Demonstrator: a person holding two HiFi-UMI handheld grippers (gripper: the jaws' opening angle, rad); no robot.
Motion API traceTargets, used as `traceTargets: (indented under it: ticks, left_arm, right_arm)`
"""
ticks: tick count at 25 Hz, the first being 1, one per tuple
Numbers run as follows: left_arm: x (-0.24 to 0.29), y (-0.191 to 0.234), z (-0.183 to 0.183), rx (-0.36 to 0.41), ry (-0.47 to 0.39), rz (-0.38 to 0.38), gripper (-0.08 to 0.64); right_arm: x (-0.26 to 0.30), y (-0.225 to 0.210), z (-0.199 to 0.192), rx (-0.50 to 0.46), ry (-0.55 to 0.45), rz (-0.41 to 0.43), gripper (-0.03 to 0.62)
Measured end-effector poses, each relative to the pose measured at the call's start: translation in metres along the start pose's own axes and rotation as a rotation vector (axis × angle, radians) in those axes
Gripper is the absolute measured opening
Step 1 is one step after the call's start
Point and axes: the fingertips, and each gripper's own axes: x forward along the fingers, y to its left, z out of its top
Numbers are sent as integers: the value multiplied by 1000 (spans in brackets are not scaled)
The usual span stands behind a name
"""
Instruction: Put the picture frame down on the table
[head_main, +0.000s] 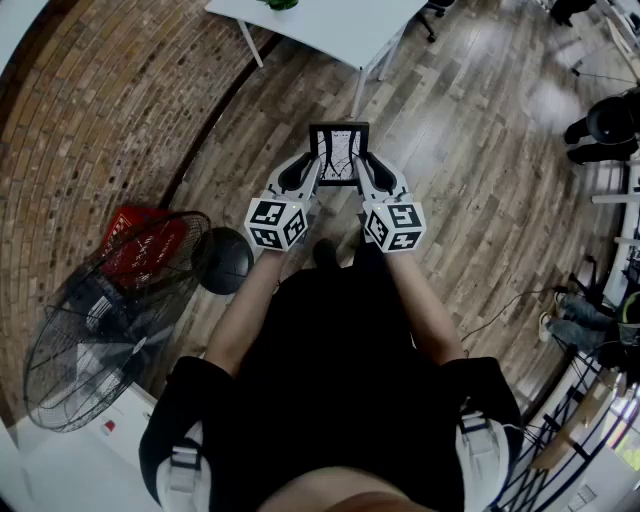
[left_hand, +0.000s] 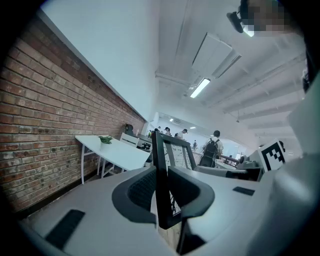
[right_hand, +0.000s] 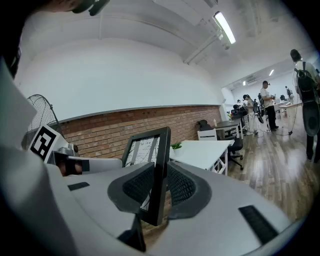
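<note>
The picture frame (head_main: 339, 150) — left gripper (head_main: 318, 168) clamps one side edge, right gripper (head_main: 361, 168) the other.

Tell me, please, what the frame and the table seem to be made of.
The frame: matte black, likely painted wood or plastic; its square-edged bars show no shine. The table: smooth white top, probably laminate, on thin white legs, possibly metal.

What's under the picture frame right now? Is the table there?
No. Only wood-plank floor shows beneath the picture frame, which the left gripper and right gripper clamp by its side edges. The white table stands farther ahead. The floor directly below the frame is covered.
</note>
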Motion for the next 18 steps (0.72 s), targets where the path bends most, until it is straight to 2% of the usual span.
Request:
traceTargets:
  ticks: [18]
  left_arm:
    - [-2,-1,10,5,-12,-11,83]
  right_arm:
    - [0,2,5,15,-25,5,75]
